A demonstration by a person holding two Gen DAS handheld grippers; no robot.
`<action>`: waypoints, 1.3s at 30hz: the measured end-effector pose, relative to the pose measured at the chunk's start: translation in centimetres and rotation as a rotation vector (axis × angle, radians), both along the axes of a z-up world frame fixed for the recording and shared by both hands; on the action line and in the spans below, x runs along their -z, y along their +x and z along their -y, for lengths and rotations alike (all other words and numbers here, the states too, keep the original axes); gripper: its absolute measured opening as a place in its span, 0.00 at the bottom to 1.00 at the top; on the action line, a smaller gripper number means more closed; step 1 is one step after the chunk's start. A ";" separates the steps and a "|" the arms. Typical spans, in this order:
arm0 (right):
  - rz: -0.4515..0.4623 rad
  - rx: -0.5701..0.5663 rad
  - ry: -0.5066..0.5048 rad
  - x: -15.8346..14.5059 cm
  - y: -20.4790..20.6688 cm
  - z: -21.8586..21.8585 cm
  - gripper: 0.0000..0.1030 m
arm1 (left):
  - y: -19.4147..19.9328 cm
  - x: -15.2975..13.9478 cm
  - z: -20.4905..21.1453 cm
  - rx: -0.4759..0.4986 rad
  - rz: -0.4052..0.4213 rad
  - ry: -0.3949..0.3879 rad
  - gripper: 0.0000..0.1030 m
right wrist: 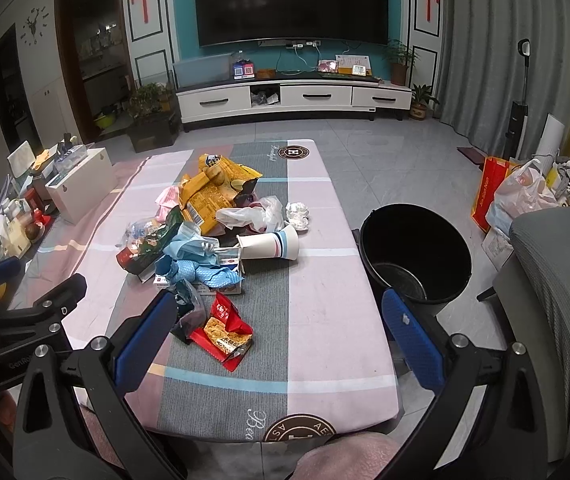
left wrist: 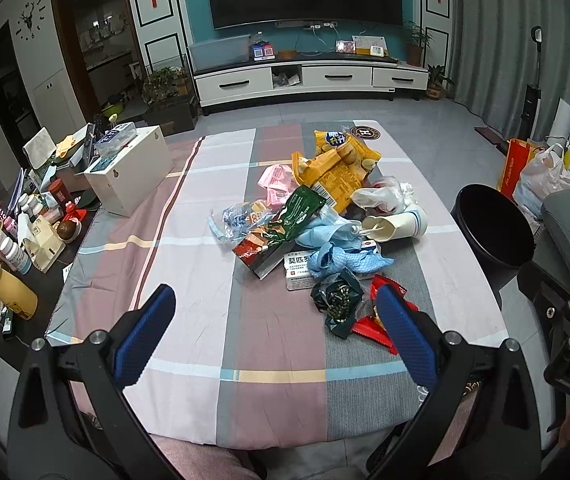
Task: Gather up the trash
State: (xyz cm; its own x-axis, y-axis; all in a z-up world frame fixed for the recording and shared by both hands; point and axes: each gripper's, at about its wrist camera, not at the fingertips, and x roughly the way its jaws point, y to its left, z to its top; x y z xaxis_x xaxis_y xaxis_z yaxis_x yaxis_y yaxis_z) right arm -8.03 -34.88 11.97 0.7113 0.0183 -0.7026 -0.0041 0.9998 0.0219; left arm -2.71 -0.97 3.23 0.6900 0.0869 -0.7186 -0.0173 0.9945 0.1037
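While both grippers hang back at the near edge of the table (right wrist: 337, 364), nothing is grasped yet — the left gripper (left wrist: 275, 344) and the right gripper (right wrist: 281, 344) each have jaws spread wide and empty.

The relation that matters: the red snack wrapper (right wrist: 225, 332) is the nearest piece of the trash pile (right wrist: 221, 224), lying ahead of the right gripper and toward its left finger, close to the near end of the cloth. In the left wrist view the same wrapper (left wrist: 373, 320) sits beside that gripper's right finger, partly hidden by it. The right gripper looks better lined up, and the black bucket (right wrist: 417, 252) stands on the floor just off the table's right edge, so the right side is the shorter carry.

The wrapper's long axis runs diagonally, far-left to near-right, so the jaws would likely need some rotation to close across the short side.

Look of the thing — crumpled, torn open, red foil with a yellow printed panel, flat and light; it will probably slide on the cloth if nudged. A dark green wrapper (left wrist: 339, 304) touches it on the left; the paper cup (right wrist: 271, 246) lies on its side further back.
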 end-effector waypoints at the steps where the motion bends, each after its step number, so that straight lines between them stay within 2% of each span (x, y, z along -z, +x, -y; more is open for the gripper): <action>1: -0.001 0.000 0.001 0.0 0.0 0.0 0.97 | 0.0 0.0 0.0 0.001 0.000 0.000 0.97; 24: -0.005 -0.001 -0.002 0.2 -0.3 0.4 0.97 | -0.1 0.5 -0.1 0.008 -0.014 -0.022 0.97; 28: -0.007 -0.042 0.020 1.0 -0.4 1.0 0.97 | 0.9 1.0 -2.0 0.007 -0.030 -0.147 0.97; 31: -0.022 -0.098 0.052 2.9 0.1 0.9 0.97 | 1.7 1.8 -3.7 0.019 -0.017 -0.269 0.97; 34: -0.034 -0.203 0.090 5.4 0.8 0.8 0.97 | 2.8 3.6 -4.9 0.044 -0.015 -0.368 0.97; 39: -0.082 -0.367 0.115 9.7 3.3 -0.5 0.97 | 5.6 8.7 -4.8 0.057 -0.130 -0.456 0.97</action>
